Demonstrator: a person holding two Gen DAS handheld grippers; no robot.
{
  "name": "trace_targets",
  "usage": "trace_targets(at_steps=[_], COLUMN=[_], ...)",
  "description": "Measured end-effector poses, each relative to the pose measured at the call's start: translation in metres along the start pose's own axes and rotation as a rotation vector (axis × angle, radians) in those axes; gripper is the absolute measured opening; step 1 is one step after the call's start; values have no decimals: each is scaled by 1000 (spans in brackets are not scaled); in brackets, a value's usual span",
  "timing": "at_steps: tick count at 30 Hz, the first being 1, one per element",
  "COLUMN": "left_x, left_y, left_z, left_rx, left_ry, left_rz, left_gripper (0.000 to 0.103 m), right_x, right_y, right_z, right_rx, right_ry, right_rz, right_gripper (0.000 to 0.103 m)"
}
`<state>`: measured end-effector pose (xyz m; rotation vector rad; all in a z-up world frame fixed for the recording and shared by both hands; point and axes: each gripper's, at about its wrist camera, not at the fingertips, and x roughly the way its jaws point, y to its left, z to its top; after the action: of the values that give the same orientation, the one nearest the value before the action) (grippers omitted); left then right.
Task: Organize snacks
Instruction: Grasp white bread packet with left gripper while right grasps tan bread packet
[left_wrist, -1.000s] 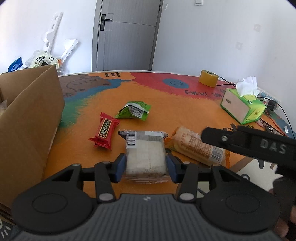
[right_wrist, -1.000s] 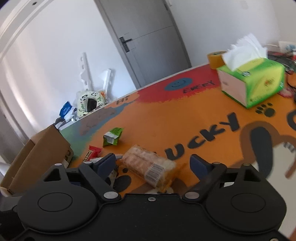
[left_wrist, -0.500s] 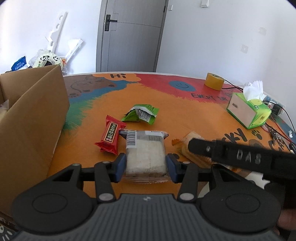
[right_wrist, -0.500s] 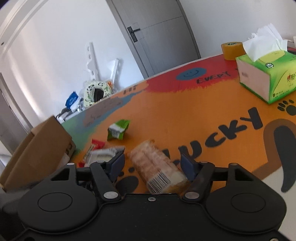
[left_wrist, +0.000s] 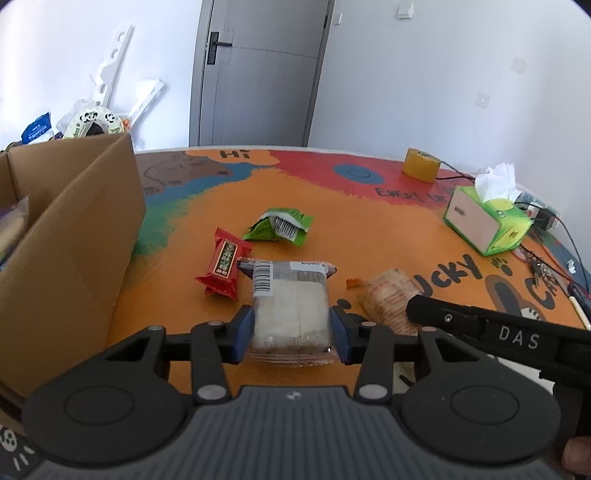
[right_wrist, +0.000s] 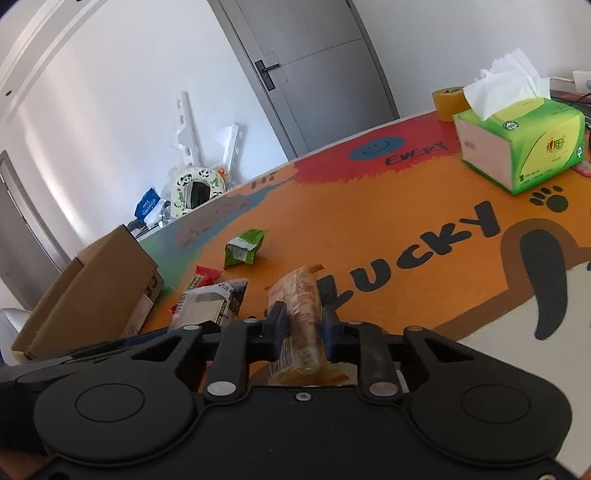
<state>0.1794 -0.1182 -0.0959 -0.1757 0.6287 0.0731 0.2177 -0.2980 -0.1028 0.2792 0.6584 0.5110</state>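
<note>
Left gripper (left_wrist: 291, 332): its blue pads are pressing both sides of the clear-wrapped white cake pack (left_wrist: 290, 306); the jaws are closing slightly on it.
White cake pack: lying at the near edge of the colourful table mat (left_wrist: 369, 229), barcode end pointing far.
Right gripper (right_wrist: 301, 326): its jaws are closing, squeezing the orange cracker packet (right_wrist: 299, 306) between the pads.
Orange cracker packet: sitting just right of the white cake pack, near the "LUCKY" lettering, its wrapper bunching between the pads.
Red snack bar (left_wrist: 223, 267): lying just left of the white cake pack, touching its far left corner.
Green snack pouch (left_wrist: 280, 229): resting farther back, apart from the others, torn end showing.
Cardboard box (left_wrist: 70, 236): standing open at the left edge of the mat.
Tissue box (right_wrist: 521, 147): sitting far right, a tissue sticking up.
Tape roll (left_wrist: 421, 170): lying far right, behind the tissue box.
Person: a fingertip is showing at the near right corner of the left view.
</note>
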Motion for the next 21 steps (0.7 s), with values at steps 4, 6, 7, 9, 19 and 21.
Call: trace_targets(at_steps=[4,6,7,9,19,21], left_x=[-7,-8,-9,-12,-24,-27], left_y=[2,5,7,10,22,23], left_z=[1,0,-1,-1,3,4], left_rx=[-1,-7,-12,-16,-34,-39], left_ry=[-12,-11,-10,-12,-32,-40], left_rz=[-3,1,2,3,8,3], left_gripper=[43,43,43,44,44,44], right_x=[-2,-1,0,2,16,12], right_y=[4,7,10,15,28,29], right_z=[-1,-2,-3,-3,-8,-7], right_rx=[-10,-17,-23,-44,-106,-97], right_ry=[-4,8,9,5,34,29], right_rz=[-17,-23,-25,-25,-68,-58], right_gripper=[22,27,29,39,35,35])
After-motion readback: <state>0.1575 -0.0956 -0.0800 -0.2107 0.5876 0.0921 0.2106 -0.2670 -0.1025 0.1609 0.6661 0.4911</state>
